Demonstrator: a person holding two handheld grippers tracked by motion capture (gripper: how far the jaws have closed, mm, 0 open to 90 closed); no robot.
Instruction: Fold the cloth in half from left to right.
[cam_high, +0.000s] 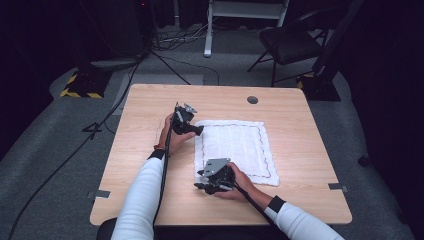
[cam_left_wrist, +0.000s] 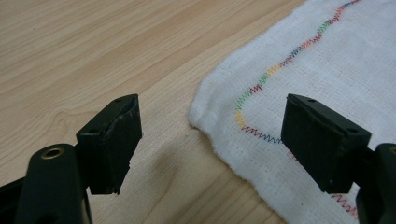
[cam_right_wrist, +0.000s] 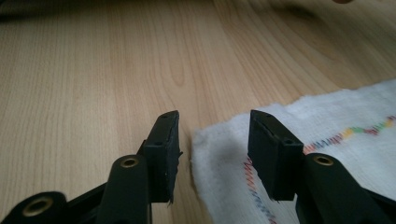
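— What's hard to make out here?

— From above, the jaws of both grippers are too small to read. The white cloth (cam_high: 235, 150) lies flat on the wooden table (cam_high: 150, 195), and its near left corner is covered by the right gripper (cam_high: 206, 186).

— And up close?

— The left gripper (cam_left_wrist: 210, 140) has its jaws spread wide, one over bare wood, one over the cloth's far left corner, holding nothing. The right gripper's jaws stand apart, straddling the cloth's corner edge without pinching it. Whether they touch the cloth, I cannot tell.

— Any writing or labels?

— None readable. The cloth carries just a rainbow zigzag stitch (cam_left_wrist: 285, 60) along its border.
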